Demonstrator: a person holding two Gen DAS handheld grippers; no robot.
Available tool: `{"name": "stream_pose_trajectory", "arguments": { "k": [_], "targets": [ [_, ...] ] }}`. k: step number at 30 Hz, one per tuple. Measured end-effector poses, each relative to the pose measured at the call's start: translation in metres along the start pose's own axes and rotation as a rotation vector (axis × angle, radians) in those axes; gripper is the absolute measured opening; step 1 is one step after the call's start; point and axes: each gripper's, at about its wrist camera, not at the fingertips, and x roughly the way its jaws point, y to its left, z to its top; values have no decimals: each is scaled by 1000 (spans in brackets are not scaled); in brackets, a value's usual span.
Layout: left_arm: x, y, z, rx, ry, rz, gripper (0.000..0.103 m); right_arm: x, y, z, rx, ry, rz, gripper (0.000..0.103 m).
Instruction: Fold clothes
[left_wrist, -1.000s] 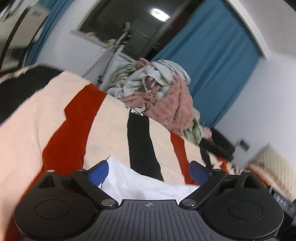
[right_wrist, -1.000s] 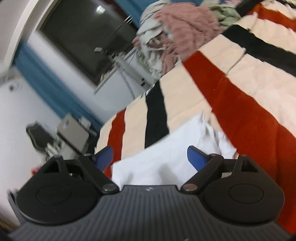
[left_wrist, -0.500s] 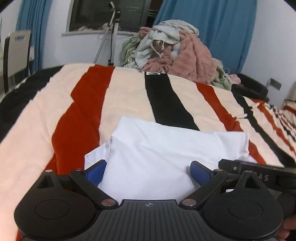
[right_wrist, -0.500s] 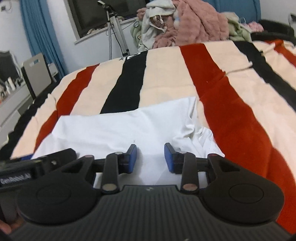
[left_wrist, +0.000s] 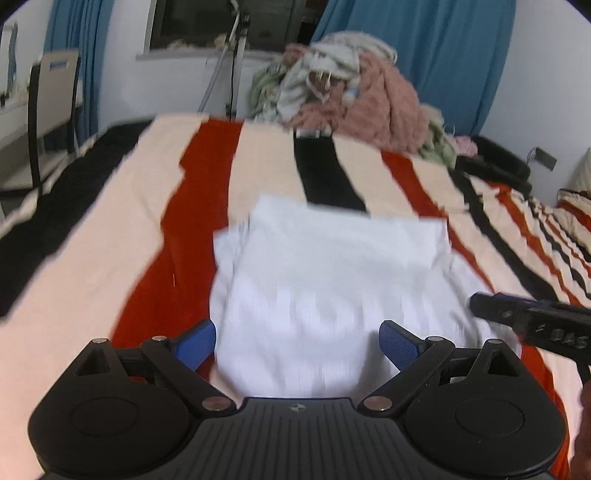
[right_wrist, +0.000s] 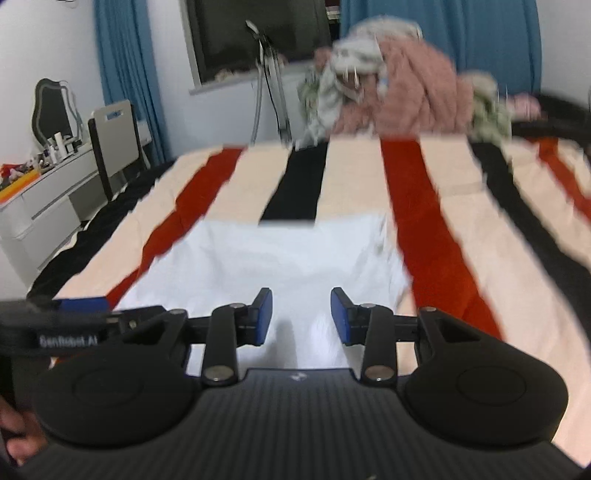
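A white garment (left_wrist: 332, 277) lies folded flat on the striped blanket (left_wrist: 110, 240), with a sleeve sticking out at each side. My left gripper (left_wrist: 297, 341) hovers over its near edge, jaws wide open and empty. In the right wrist view the same white garment (right_wrist: 277, 258) lies under my right gripper (right_wrist: 301, 315). That gripper's blue pads (right_wrist: 264, 314) stand a narrow gap apart and are opening, with only cloth below them and nothing pinched. Both views are blurred by motion.
A heap of unfolded clothes (left_wrist: 351, 96), pink and grey, sits at the far end of the bed. A chair (left_wrist: 55, 92) and a white dresser (right_wrist: 48, 192) stand to the left, and a tripod (right_wrist: 269, 74) stands by the window. Blue curtains hang behind.
Both wrist views rolled from tilted to level and now face the garment squarely. The right jaws went from wide to a narrow gap. The left jaws stayed wide.
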Motion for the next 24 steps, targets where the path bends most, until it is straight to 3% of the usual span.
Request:
{"name": "stream_pose_trajectory", "arguments": {
  "k": [4,8,10,12,14,19,21,22,24],
  "targets": [
    [0,14,-15,-165,68,-72,96,26,-6,-24,16,120,-3,36],
    [-30,30,-25,-290,13,-148,96,24,-7,-28,38,115,0,36],
    [-42,37,-31,-360,-11,-229,97,23,-8,-29,47,112,0,36],
    [-41,46,-37,-464,-6,-328,97,22,-7,-31,40,109,-5,36],
    [-30,53,-41,-563,-6,-375,97,23,-5,-31,37,107,-12,36],
    [21,64,-35,-744,44,-356,89,24,-5,-31,35,105,-18,36],
    [29,62,-34,-747,27,-330,78,23,-5,-32,37,105,-16,36],
    [29,60,-33,-732,18,-304,65,23,-6,-32,40,105,-16,36],
    [28,60,-34,-716,6,-281,51,23,-7,-31,52,103,-12,36]
  ]
}}
